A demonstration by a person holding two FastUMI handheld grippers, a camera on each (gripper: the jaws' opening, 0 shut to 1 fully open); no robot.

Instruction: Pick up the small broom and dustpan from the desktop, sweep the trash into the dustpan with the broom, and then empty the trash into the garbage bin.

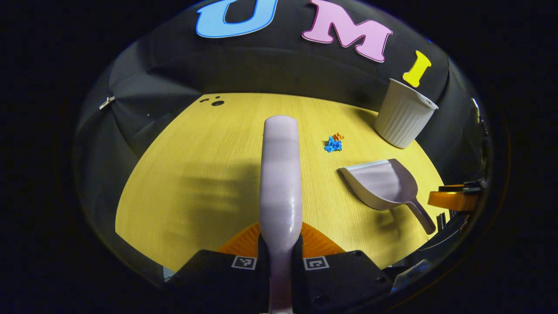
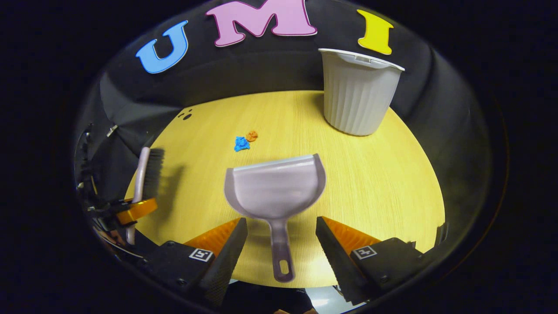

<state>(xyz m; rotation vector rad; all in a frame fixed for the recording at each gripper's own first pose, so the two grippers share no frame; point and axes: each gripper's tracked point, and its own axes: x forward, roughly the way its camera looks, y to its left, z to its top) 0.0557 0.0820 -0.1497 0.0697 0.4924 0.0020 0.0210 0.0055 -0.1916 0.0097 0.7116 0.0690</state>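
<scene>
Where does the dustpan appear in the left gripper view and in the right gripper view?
Left gripper view: the dustpan lies at right on the desktop, handle toward the lower right.
Right gripper view: it lies at centre, handle between the open fingers.
Shared landmark: the white garbage bin beyond it.

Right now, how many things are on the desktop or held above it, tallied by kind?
Broom: 1
Dustpan: 1
Garbage bin: 1
Trash pieces: 2, blue and orange
Total: 5
</scene>
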